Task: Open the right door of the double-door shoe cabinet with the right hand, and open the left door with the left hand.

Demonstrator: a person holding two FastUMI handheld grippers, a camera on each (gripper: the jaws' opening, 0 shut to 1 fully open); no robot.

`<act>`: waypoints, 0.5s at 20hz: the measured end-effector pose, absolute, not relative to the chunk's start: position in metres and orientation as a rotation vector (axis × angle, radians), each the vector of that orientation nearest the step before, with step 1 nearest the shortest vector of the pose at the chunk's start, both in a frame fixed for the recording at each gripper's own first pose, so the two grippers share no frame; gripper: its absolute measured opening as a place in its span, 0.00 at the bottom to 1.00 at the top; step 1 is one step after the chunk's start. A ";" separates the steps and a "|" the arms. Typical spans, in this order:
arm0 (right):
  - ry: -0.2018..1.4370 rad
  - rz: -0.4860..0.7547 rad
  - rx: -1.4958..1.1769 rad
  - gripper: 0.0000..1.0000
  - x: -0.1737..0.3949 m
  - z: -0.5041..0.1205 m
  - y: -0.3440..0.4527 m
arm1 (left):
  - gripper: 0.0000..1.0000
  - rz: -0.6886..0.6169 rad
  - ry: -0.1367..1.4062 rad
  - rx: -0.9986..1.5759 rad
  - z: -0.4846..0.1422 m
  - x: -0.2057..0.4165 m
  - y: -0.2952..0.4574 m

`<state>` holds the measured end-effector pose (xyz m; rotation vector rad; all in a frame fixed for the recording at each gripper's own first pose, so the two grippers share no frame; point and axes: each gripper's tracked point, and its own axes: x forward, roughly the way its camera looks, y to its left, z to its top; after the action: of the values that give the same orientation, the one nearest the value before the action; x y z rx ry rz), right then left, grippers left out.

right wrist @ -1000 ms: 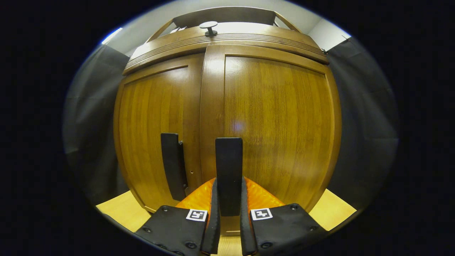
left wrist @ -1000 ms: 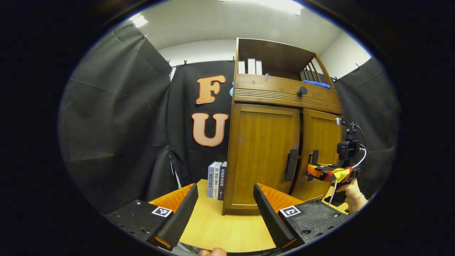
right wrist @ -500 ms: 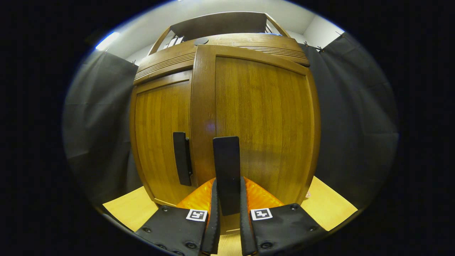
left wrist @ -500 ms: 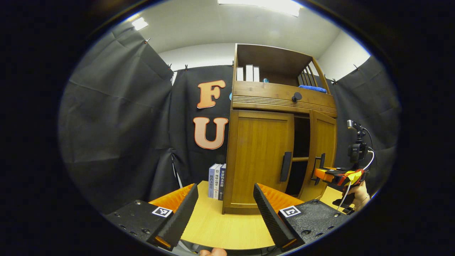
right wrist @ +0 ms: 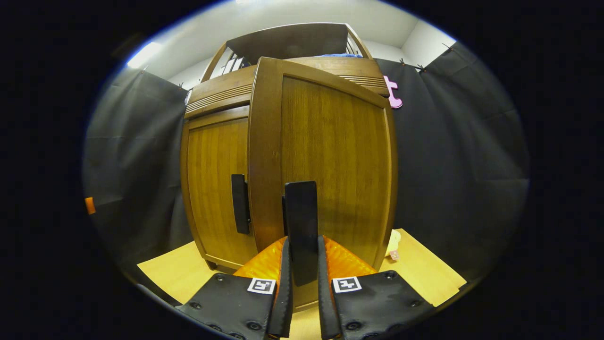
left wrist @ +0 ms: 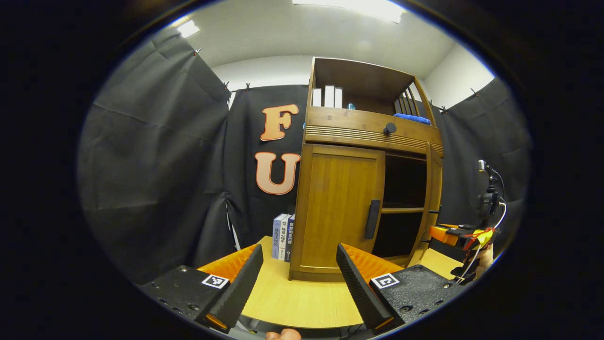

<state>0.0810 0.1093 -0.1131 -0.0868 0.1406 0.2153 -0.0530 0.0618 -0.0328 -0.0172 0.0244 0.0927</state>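
Your right claw [right wrist: 302,302] is clamped on the right door handle [right wrist: 301,226], with the right door [left wrist: 433,203] swung well out from the shoe cabinet [left wrist: 368,137] on the counter [left wrist: 302,302]; dark shelves show inside. That half of the task appears nearly done. The left door [left wrist: 337,208] sits closed, its handle [left wrist: 373,219] untouched. Your left claw [left wrist: 299,288] hangs spread apart, near the cabinet front, gripping nothing. Open the left door next.

Left gripper [left wrist: 298,278] held level, fingers spread wide, gripping nothing. Right gripper [right wrist: 302,264] at 3 o'clock, fingers clamped together.
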 end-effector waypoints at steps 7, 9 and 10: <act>0.151 0.165 -0.080 0.26 0.049 -0.106 0.066 | 0.92 0.056 0.030 -0.020 -0.033 -0.054 0.037; 0.165 0.141 -0.051 0.22 0.051 -0.103 0.057 | 0.92 0.043 0.034 -0.023 -0.034 -0.053 0.031; 0.152 0.130 -0.041 0.19 0.035 -0.099 0.050 | 0.94 0.039 0.037 -0.023 -0.034 -0.052 0.028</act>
<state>0.0347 0.0504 -0.0991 -0.0407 0.1516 0.1302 -0.0522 0.0279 -0.0343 -0.0230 0.0366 0.0394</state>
